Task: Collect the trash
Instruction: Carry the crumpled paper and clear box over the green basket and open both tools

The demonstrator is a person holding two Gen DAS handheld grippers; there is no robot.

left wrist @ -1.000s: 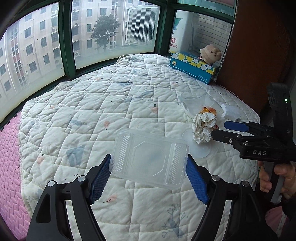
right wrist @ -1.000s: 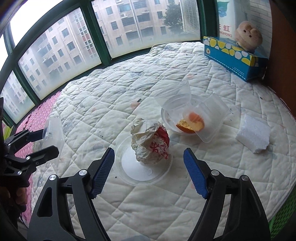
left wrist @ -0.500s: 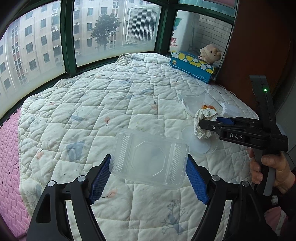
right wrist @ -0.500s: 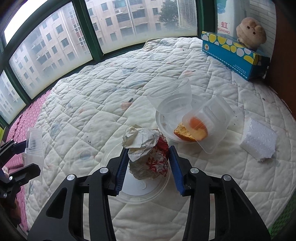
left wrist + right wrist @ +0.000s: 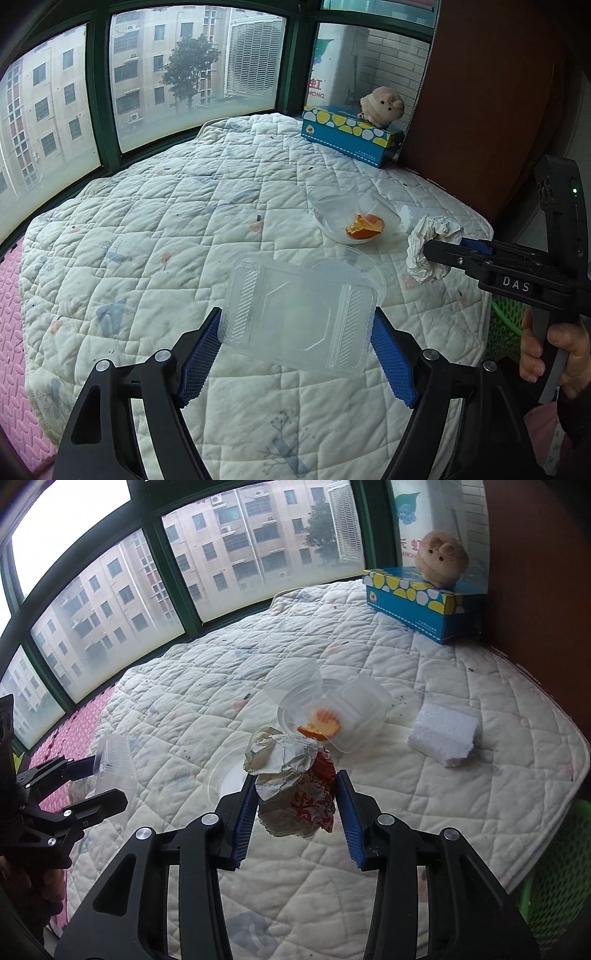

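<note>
The right gripper [image 5: 295, 812] clamped the crumpled wrapper [image 5: 291, 786], lifted above the bed [image 5: 443, 812] for binning (green basket [image 5: 561, 878] beside); the left gripper [image 5: 295, 354] pinched a clear plastic lid [image 5: 299, 317] aloft.

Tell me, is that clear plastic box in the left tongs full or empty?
Empty. The plastic box, clamped between the left tongs, is see-through and the quilt shows through it.

Bed [image 5: 155, 229] window-side half open quilt, free passage. Near wardrobe-side edge: clear cups with orange scrap [image 5: 325, 709], foam block [image 5: 441, 738], flat lid [image 5: 225, 775] clustered. Far corner blocked: tissue box [image 5: 413, 602], plush toy [image 5: 441, 559].
</note>
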